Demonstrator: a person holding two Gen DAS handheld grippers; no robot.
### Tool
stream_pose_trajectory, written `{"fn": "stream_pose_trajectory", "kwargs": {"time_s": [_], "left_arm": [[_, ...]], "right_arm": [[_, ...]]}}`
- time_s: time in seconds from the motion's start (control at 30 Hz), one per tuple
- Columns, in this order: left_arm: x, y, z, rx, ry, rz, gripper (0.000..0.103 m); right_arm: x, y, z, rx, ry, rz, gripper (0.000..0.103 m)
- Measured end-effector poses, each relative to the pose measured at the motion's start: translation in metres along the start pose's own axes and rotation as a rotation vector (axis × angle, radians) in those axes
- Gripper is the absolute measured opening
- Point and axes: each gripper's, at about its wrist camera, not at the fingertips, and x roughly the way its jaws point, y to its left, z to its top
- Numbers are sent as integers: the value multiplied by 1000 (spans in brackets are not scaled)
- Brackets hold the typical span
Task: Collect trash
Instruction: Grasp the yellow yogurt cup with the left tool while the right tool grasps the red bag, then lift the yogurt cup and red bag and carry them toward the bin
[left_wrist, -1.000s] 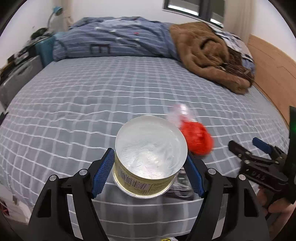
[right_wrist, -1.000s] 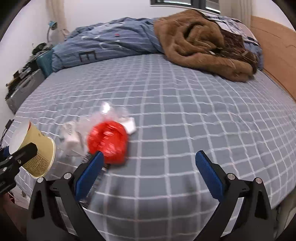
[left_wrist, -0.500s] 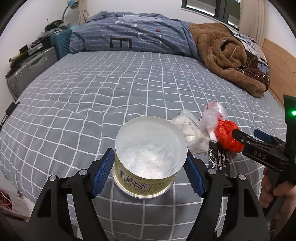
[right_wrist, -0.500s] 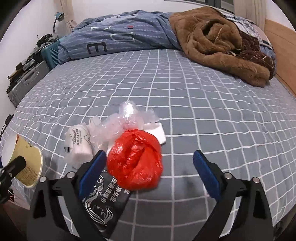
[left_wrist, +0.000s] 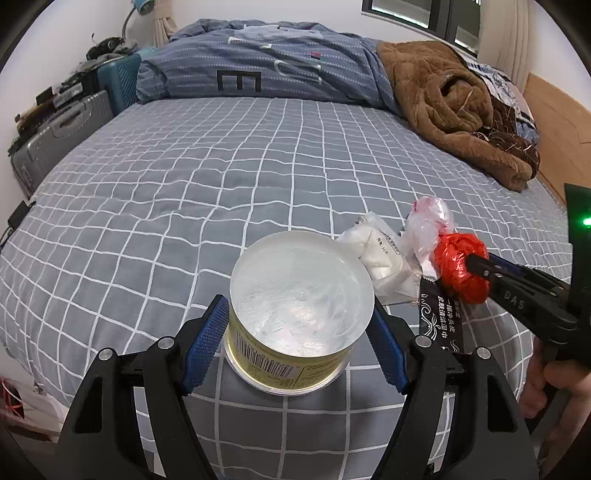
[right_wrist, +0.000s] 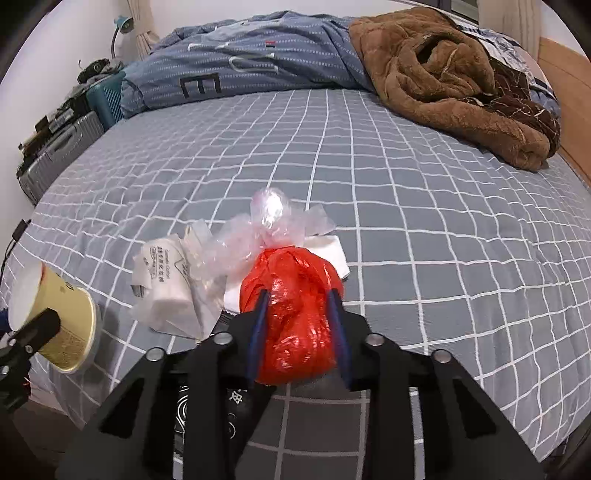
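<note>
Item: paper cup (left_wrist: 299, 314), lower centre of frame, clamped between the left gripper (left_wrist: 299, 332) pads, mouth open.
Item: red plastic bag (right_wrist: 291, 314), lower centre, pinched by the right gripper (right_wrist: 299, 314) on the bed (right_wrist: 406, 184).
Adjacent: white packet (right_wrist: 162, 280), clear film (right_wrist: 266, 225), black sachet (left_wrist: 439, 317).
Risk: slick, crumpled plastic could have slipped out on lifting, or dragged neighbouring litter along.

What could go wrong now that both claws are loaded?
The red bag is soft, so it may slip from the right claw on lifting. The clear plastic lies against it and could drag along. The left claw holds the cup tilted; the bag could miss its mouth.
</note>
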Motion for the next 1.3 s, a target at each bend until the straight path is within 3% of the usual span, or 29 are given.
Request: {"fn": "stream_pose_trajectory", "kwargs": {"time_s": [0.23, 1.3], "left_arm": [[0, -7, 0, 7, 0, -3, 72], [-36, -35, -8, 60, -42, -50, 72]], "right_arm": [[-5, -3, 0, -7, -3, 0, 20], [-76, -19, -15, 5, -73, -36, 20]]}}
